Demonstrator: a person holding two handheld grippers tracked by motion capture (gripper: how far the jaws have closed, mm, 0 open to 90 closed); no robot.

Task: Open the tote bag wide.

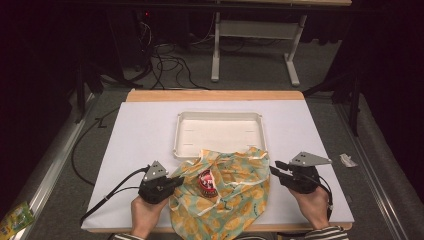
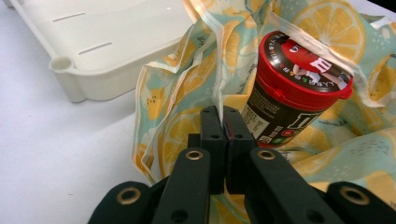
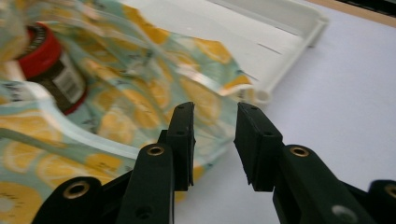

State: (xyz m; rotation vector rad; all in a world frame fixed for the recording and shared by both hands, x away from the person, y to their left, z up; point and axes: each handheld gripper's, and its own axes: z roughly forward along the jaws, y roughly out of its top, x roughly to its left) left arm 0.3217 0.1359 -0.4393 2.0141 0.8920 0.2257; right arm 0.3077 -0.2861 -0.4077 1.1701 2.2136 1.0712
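Observation:
A lemon-print bag (image 1: 235, 200) lies crumpled on the white mat, just in front of a white tray (image 1: 220, 114). Inside its open mouth lies a red-lidded dark can (image 1: 206, 182). My left gripper (image 1: 180, 181) is at the bag's left side. In the left gripper view my left gripper (image 2: 223, 121) is shut on the bag's (image 2: 173, 135) pale edge strip, with the can (image 2: 289, 88) just behind. My right gripper (image 1: 277, 167) stands open at the bag's right edge. In the right gripper view my right gripper (image 3: 215, 126) holds nothing, with the bag (image 3: 140, 93) and can (image 3: 51, 70) beyond.
The tray (image 2: 93, 88) is empty, its corner (image 3: 289, 28) close to the bag's far edge. Bare white mat (image 1: 140, 135) spreads left and right of the bag. Cables trail off the table's left edge. A green packet (image 1: 17, 217) and a scrap (image 1: 347, 160) lie on the floor.

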